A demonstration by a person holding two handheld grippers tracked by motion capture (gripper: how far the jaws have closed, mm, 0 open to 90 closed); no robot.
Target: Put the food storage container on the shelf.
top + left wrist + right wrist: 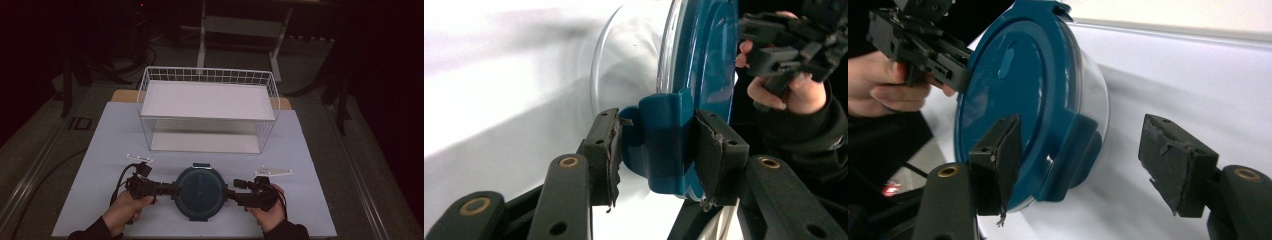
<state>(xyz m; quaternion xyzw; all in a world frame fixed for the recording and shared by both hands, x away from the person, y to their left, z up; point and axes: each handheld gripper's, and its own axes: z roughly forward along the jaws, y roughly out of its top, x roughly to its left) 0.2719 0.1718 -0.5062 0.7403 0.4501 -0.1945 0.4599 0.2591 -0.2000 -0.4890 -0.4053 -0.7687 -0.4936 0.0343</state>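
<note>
While half hidden by the left gripper (656, 150), container's latch tab (664, 145).

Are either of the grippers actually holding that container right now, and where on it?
The left gripper is clamped on a side latch tab of the blue lid. The right gripper is open around the opposite tab, holding nothing.

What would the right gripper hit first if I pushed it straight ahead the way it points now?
Probably the round container. The right gripper points at its side with jaws spread, and the container's blue side latch sits just ahead between them. Depth is unclear, but that latch looks like the first contact.
</note>
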